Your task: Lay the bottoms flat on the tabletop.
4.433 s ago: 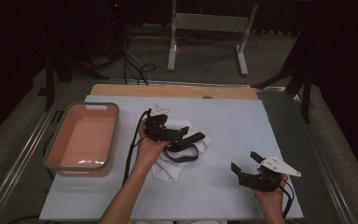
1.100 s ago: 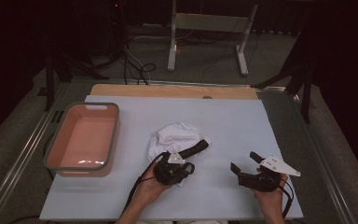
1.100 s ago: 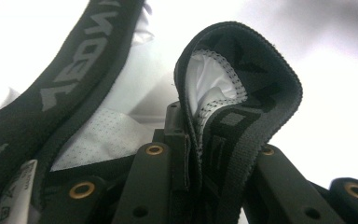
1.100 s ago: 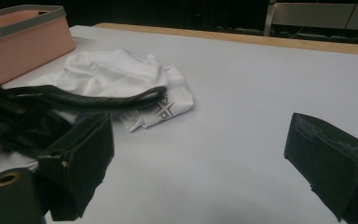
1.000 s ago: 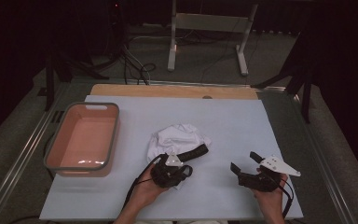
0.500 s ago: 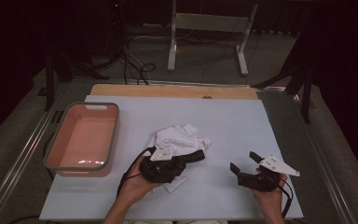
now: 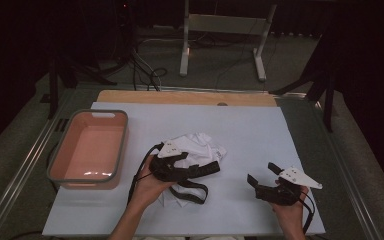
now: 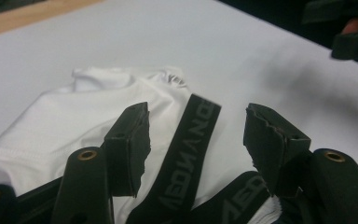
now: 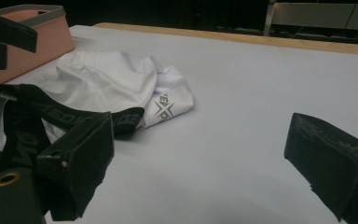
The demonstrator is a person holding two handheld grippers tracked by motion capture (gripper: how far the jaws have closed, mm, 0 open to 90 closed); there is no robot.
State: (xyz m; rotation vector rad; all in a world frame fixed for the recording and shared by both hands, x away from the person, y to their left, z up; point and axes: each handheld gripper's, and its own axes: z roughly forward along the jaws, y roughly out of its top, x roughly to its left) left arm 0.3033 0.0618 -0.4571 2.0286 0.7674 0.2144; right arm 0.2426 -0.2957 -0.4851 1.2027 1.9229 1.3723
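right gripper (image 9: 200,163) – jaws wide apart | white garment (image 9: 116,86) – black waistband (image 9: 74,119) | pink tub (image 9: 32,32)

Room dark; light falls mainly on the surface (image 7: 260,130), which is covered by a pale sheet with a wooden strip (image 7: 185,97) exposed along the far edge. Metal rails (image 7: 20,175) frame it. Floor grey. A grey metal stand (image 7: 225,30) and loose cables (image 7: 145,70) lie beyond.

Left gripper (image 7: 207,169) back up over the white garment (image 7: 196,147) from the table's near edge, its jaws just opened with the black waistband (image 8: 186,154) lying loose between them, garment's near part rumpled differently.
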